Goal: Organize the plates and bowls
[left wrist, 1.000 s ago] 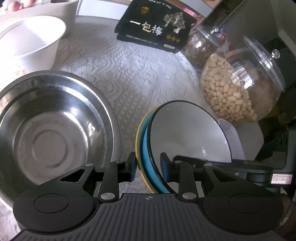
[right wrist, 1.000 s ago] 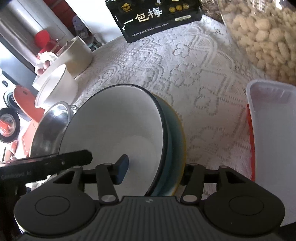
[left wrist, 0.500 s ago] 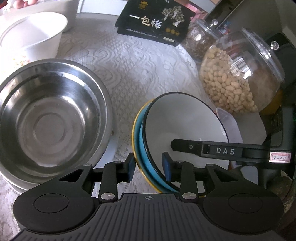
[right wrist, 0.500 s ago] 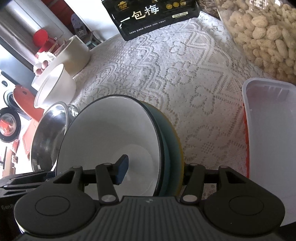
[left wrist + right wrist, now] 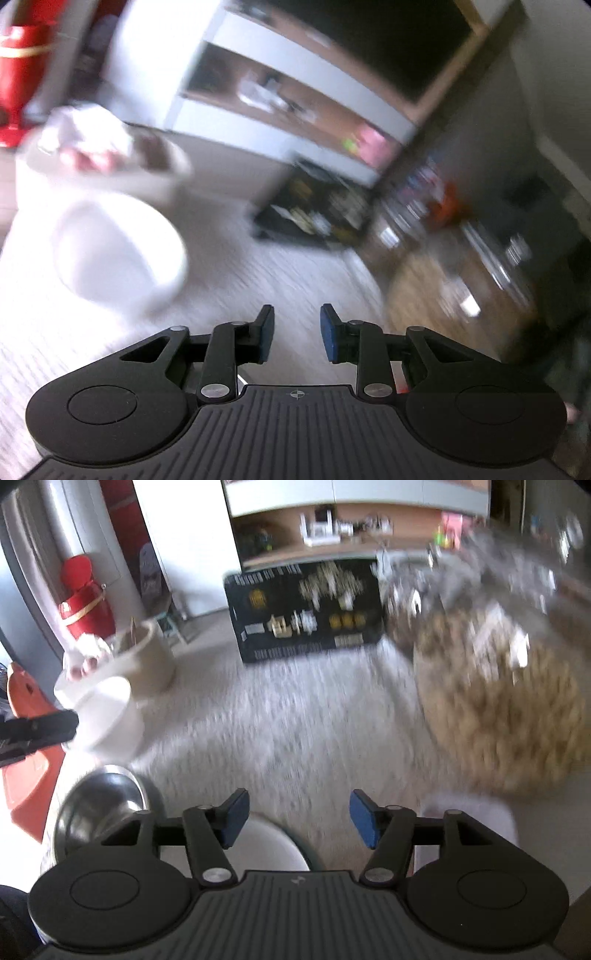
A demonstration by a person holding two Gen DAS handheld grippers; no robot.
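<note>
Both views are smeared, so I read only the large shapes. My left gripper (image 5: 296,332) has nothing between its pads; the jaws are closing on empty air above the lace-covered bench (image 5: 258,280). My right gripper (image 5: 295,821) is likewise empty, its jaws opening, pads apart.

The task's things lie as follows. In the right wrist view a white bowl with a dark rim (image 5: 275,843) sits directly beneath the right gripper, partly hidden by its body. The steel bowl (image 5: 99,805) is just beside it on the left. A white plastic bowl (image 5: 118,251) stands farther back on the left, near a cream tub (image 5: 147,657).

Judgement: neither gripper holds a piece, so the step in hand is choosing and approaching the next one, probably the white plastic bowl.

Recommendations:
- Let the view settle before committing.
- Widen the jaws before descending on a rim.
- Take the rim at its near edge, one pad inside and one outside.
- Keep clear of the peanut jar (image 5: 506,709) on the right.
</note>
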